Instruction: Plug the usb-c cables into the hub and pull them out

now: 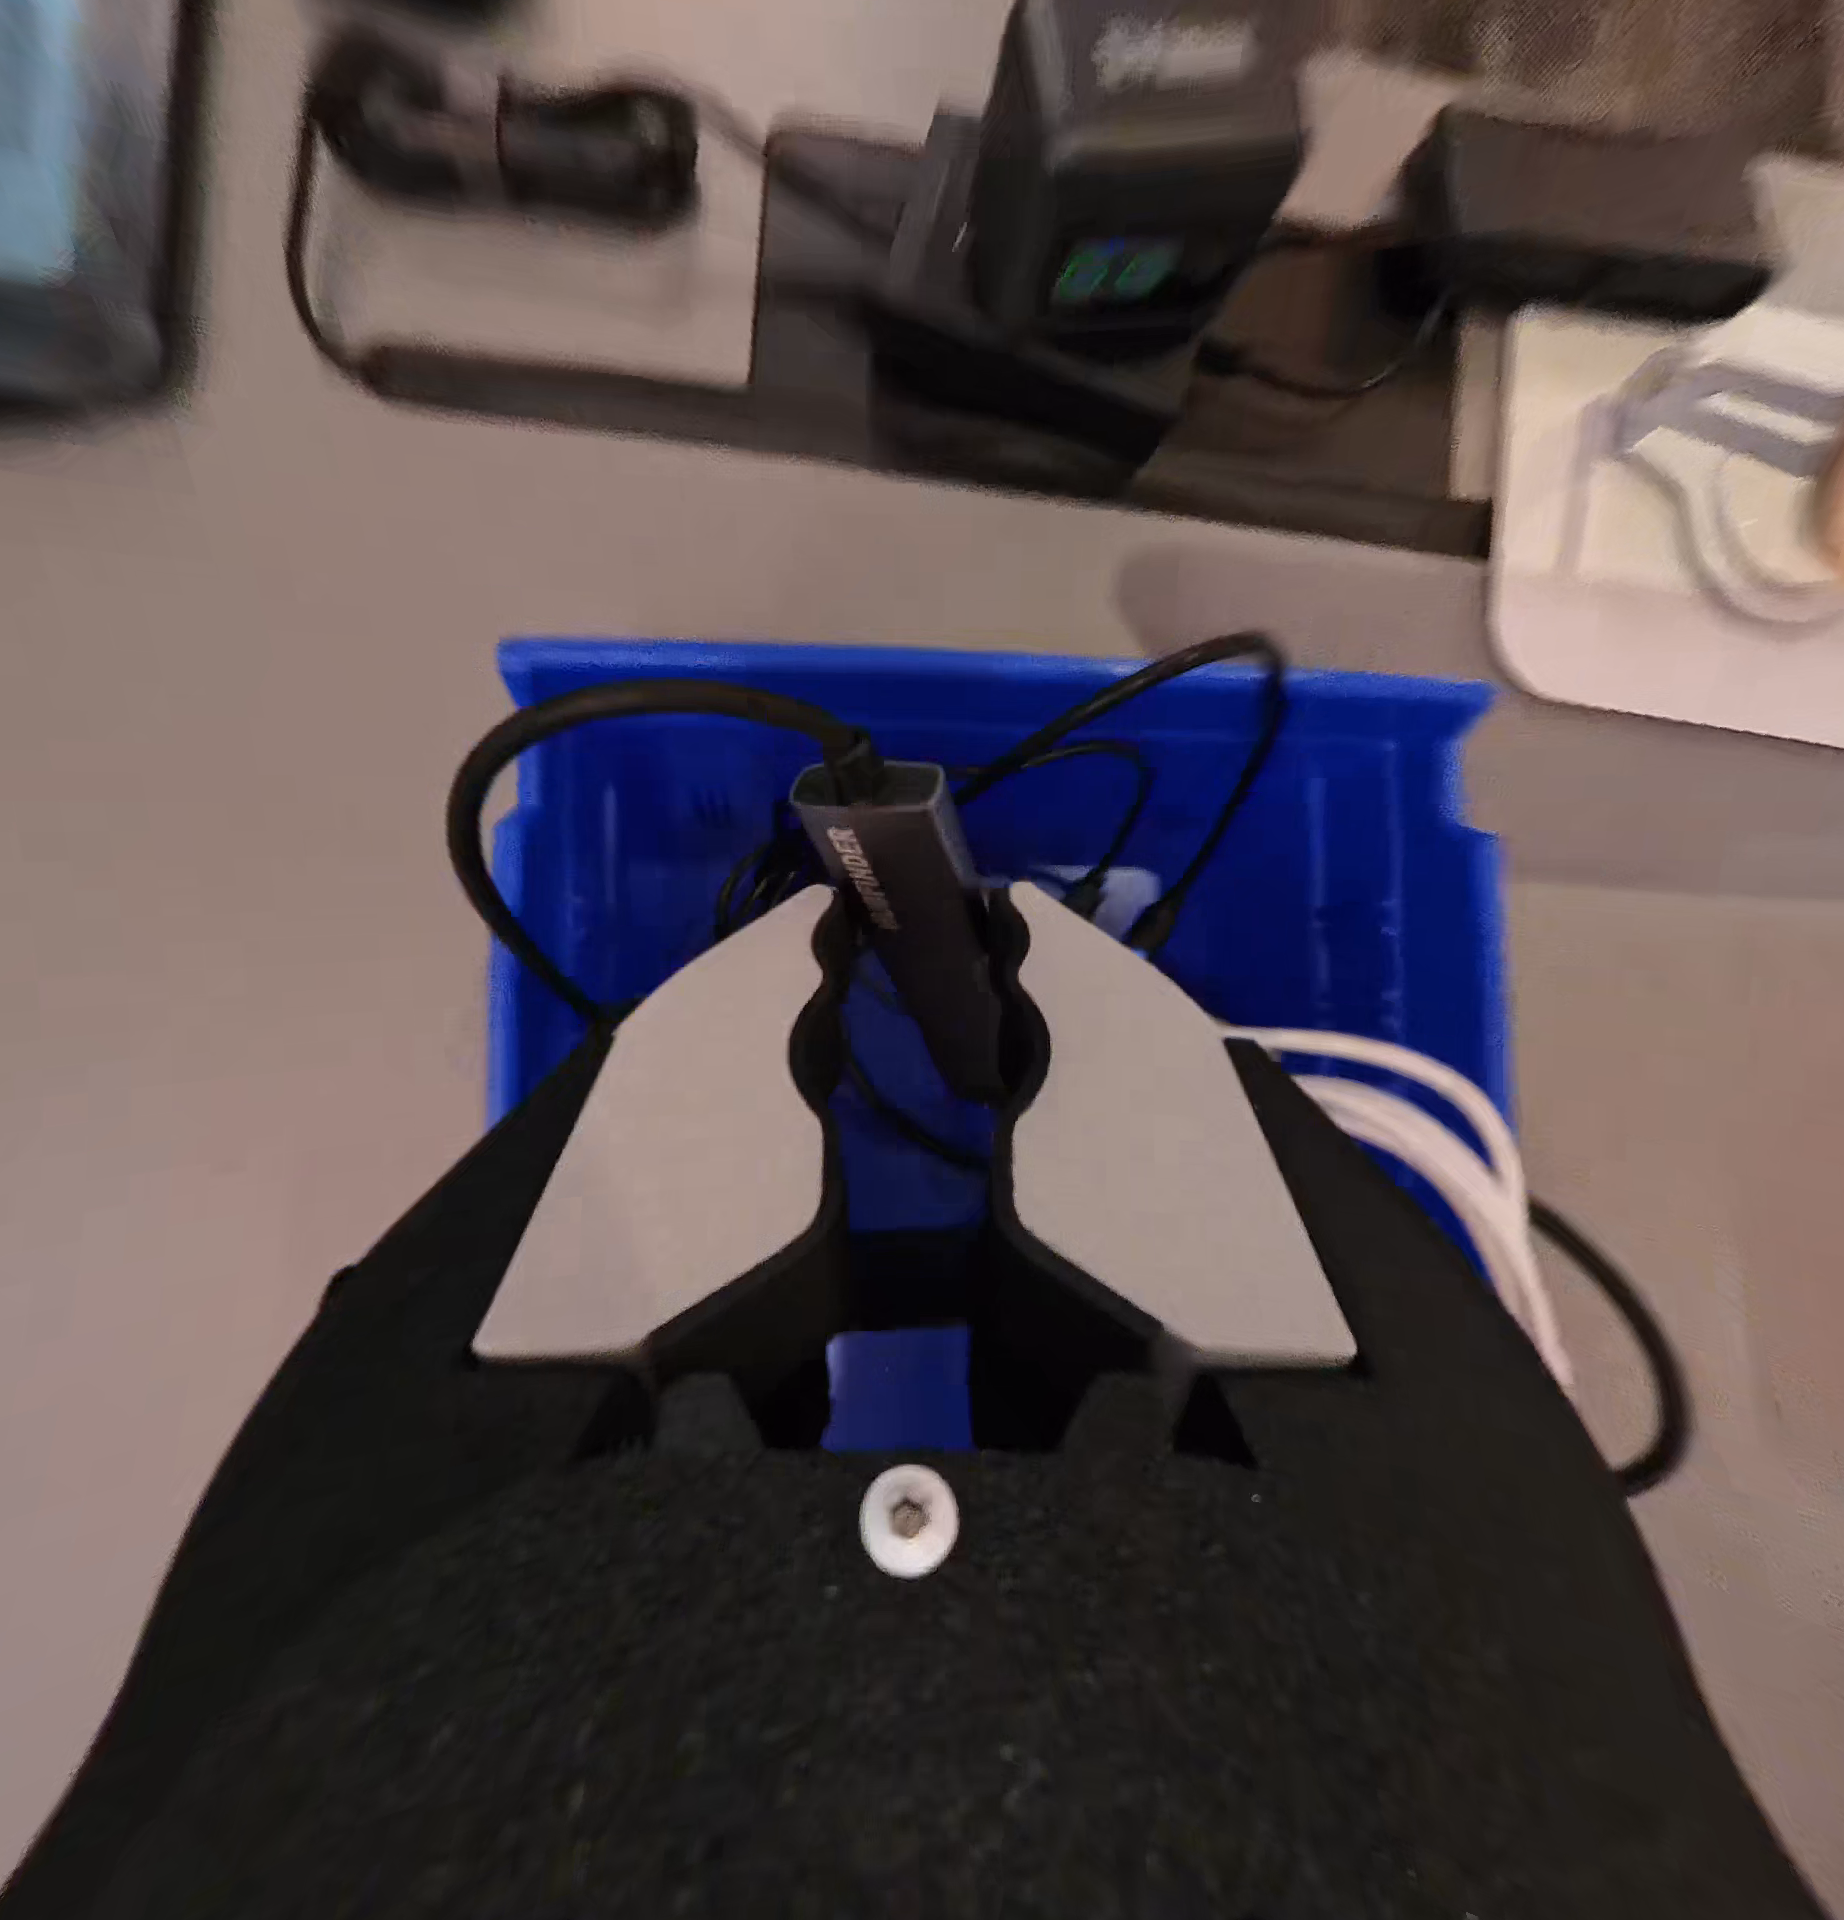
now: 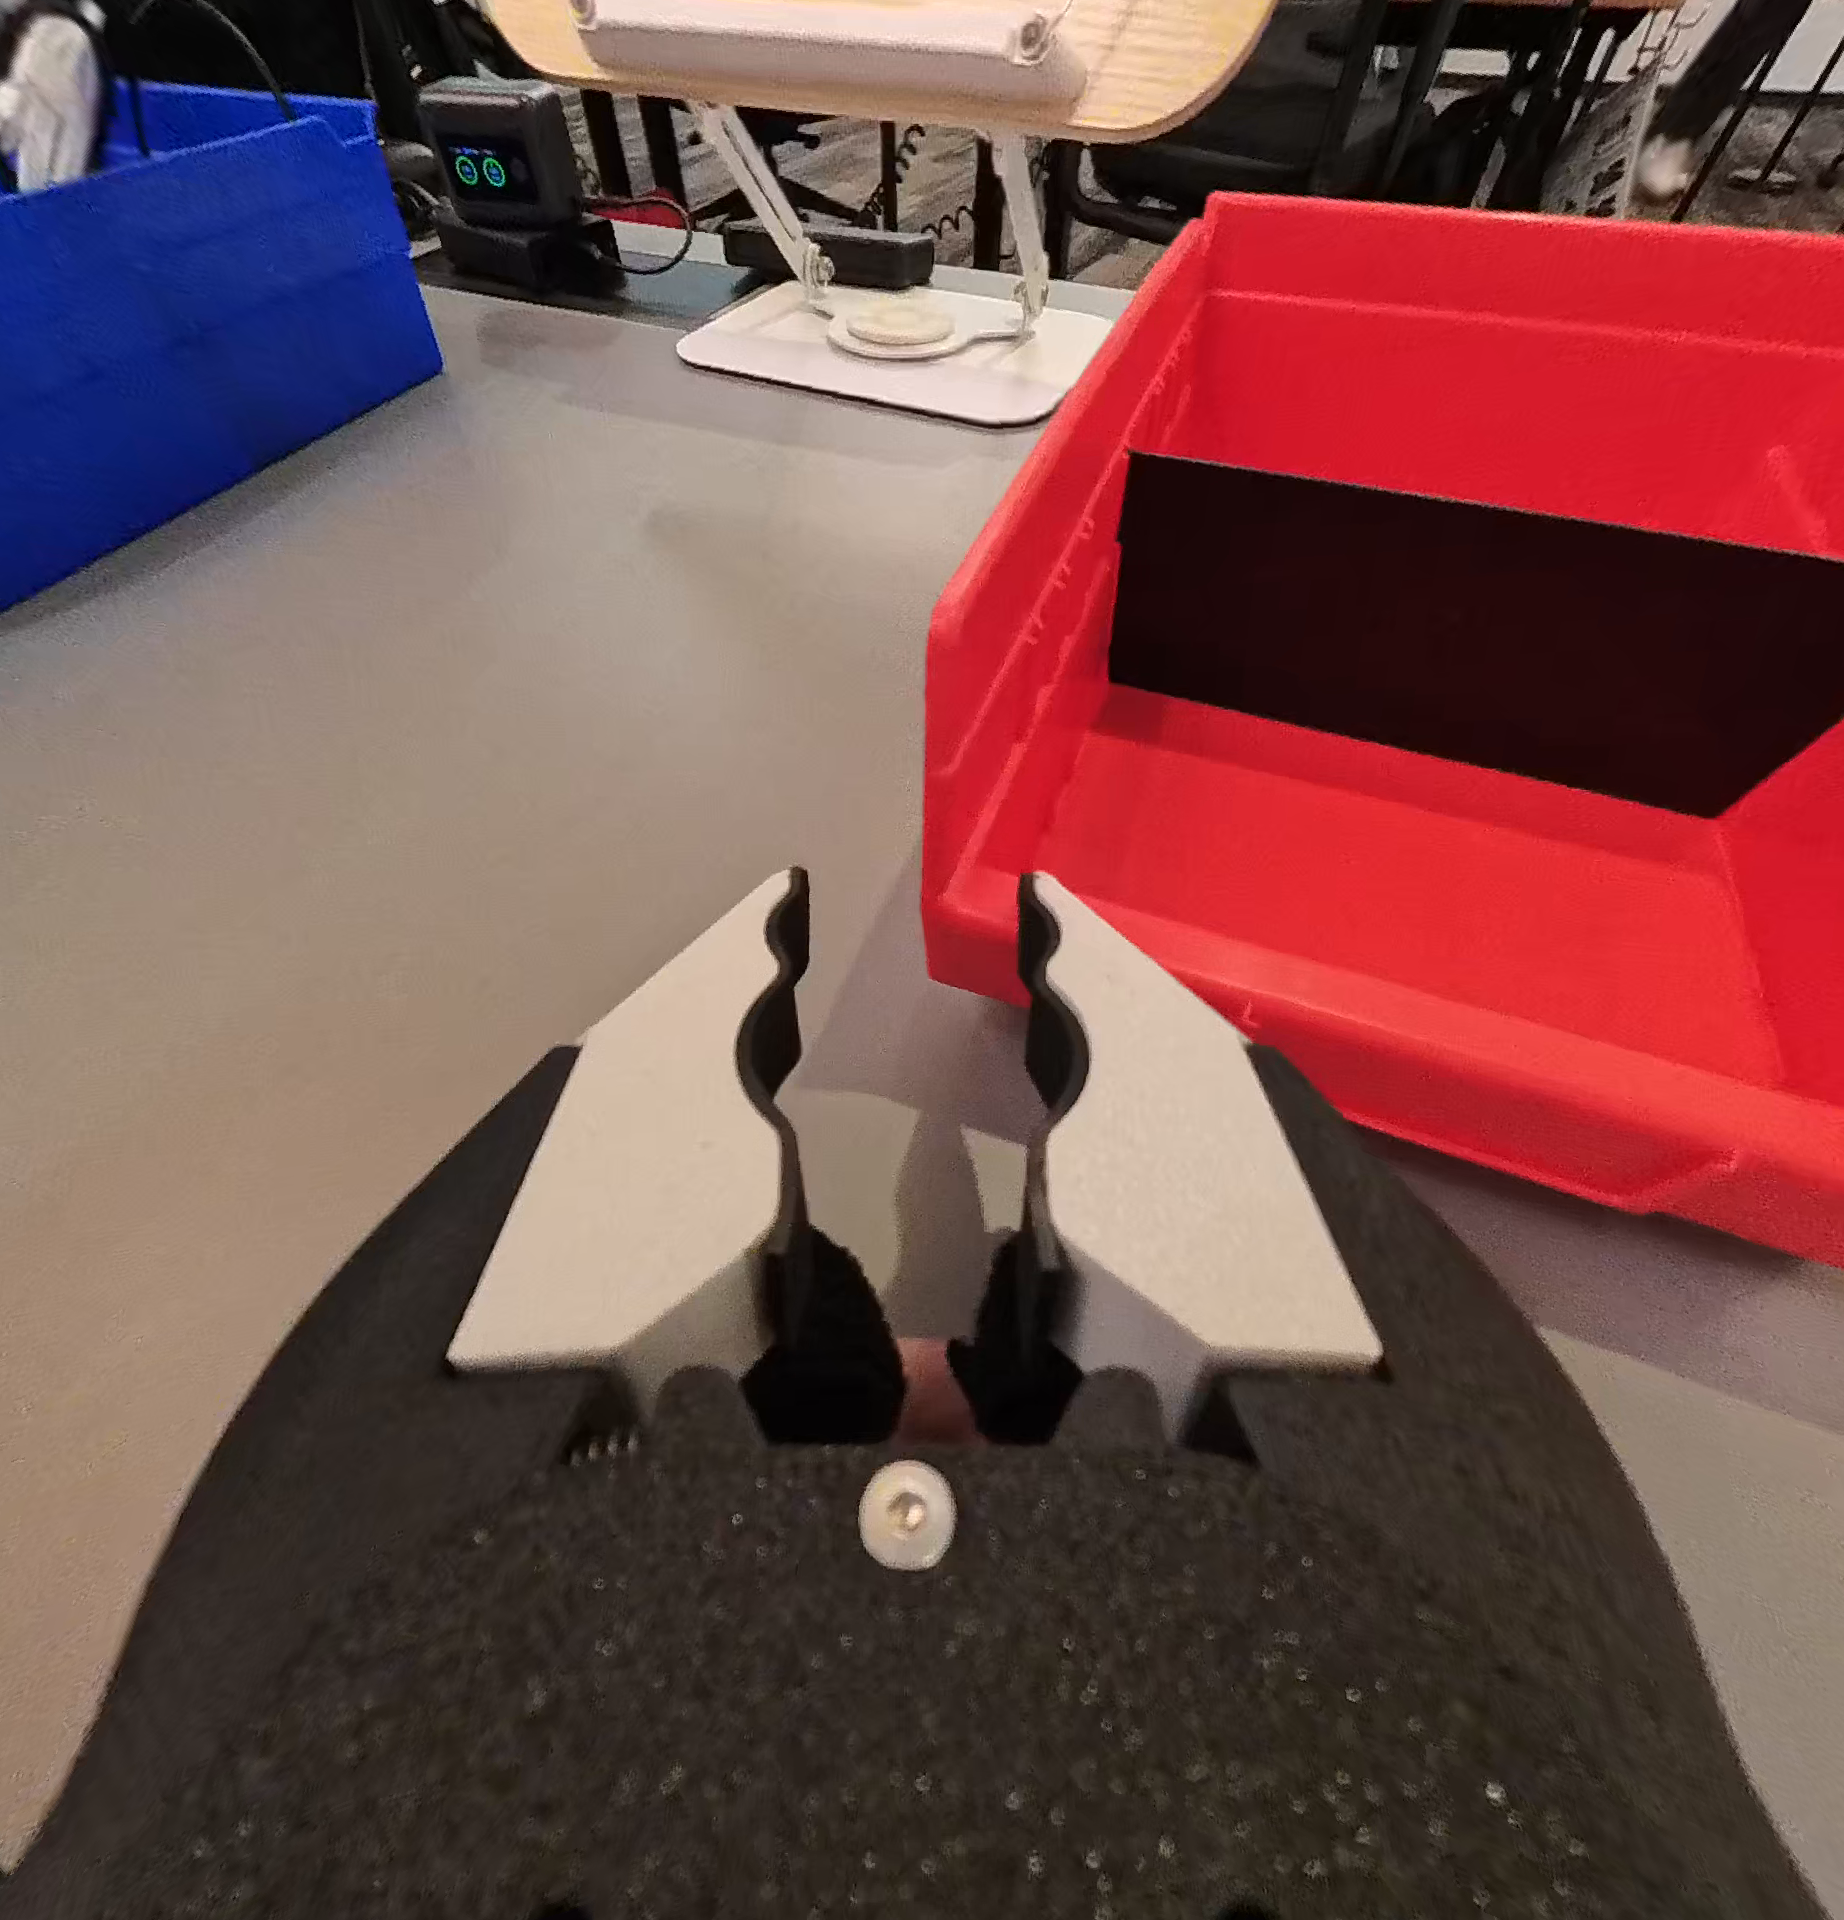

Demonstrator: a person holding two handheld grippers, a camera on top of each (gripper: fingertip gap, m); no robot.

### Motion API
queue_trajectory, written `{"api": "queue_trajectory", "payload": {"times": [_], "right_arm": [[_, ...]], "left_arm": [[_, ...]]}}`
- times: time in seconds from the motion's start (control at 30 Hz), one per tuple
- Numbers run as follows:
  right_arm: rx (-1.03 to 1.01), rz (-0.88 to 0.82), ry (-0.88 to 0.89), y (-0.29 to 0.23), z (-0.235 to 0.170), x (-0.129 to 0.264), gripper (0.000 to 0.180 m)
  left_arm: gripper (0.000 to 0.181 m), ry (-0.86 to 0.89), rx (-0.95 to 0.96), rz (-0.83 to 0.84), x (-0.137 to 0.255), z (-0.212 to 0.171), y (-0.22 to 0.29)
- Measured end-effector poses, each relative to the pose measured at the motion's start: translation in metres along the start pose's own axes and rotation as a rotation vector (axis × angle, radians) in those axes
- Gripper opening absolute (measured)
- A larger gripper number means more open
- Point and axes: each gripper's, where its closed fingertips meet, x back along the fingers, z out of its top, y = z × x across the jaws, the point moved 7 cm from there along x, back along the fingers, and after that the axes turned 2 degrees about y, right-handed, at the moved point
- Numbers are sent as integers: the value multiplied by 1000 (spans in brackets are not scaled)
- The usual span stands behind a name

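In the left wrist view my left gripper (image 1: pixel 918 914) is shut on a dark grey hub (image 1: pixel 913 914), holding it tilted above a blue bin (image 1: pixel 1417 935). A black cable (image 1: pixel 544 748) leaves the hub's far end and loops left. More black cables (image 1: pixel 1188 727) and white cables (image 1: pixel 1437 1122) lie in the bin. In the right wrist view my right gripper (image 2: pixel 913 904) is open and empty, low over the grey table (image 2: pixel 430 727), just left of a red bin's (image 2: pixel 1417 935) front corner. The blue bin (image 2: pixel 170 312) stands at far left.
A black divider (image 2: pixel 1469 623) stands inside the red bin. A white stand with a wooden top (image 2: pixel 897 343) and a black device with a lit display (image 2: pixel 497 156) stand at the table's back edge. A dark screen (image 1: pixel 56 208) is at the far left. My hands' fingertips stand some 60 cm from each other.
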Motion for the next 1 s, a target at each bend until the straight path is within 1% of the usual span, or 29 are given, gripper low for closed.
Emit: {"api": "queue_trajectory", "payload": {"times": [0.13,0.2,0.3,0.37,0.43,0.57,0.67,0.7,0.77,0.87,0.93,0.97,1.0], "right_arm": [[28,0,8,-4,1,0,39],[34,-3,14,-5,2,0,39],[40,-5,27,-7,4,1,39],[42,-11,47,-8,7,2,39],[44,-15,74,-10,10,4,39],[81,-7,122,-20,16,7,39],[104,28,188,-34,24,12,39],[82,58,225,-41,29,15,39],[-20,180,299,-59,41,22,40],[-212,430,400,-88,71,31,40],[-316,596,436,-99,92,33,44],[-344,631,460,-99,101,32,45],[-334,604,493,-95,109,29,47]], "left_arm": [[23,209,-149,-40,58,18,18],[22,306,-206,-89,90,23,29],[14,447,-266,-173,141,26,50],[9,553,-312,-264,176,25,70],[9,632,-358,-333,207,21,92],[9,719,-438,-577,252,-6,150],[9,690,-448,-789,264,-40,195],[9,669,-437,-871,264,-53,210],[8,628,-393,-1034,260,-80,235],[9,548,-250,-1252,240,-120,266],[9,518,-137,-1337,223,-141,281],[8,496,-77,-1359,214,-150,286],[9,464,-11,-1380,204,-158,290]]}}
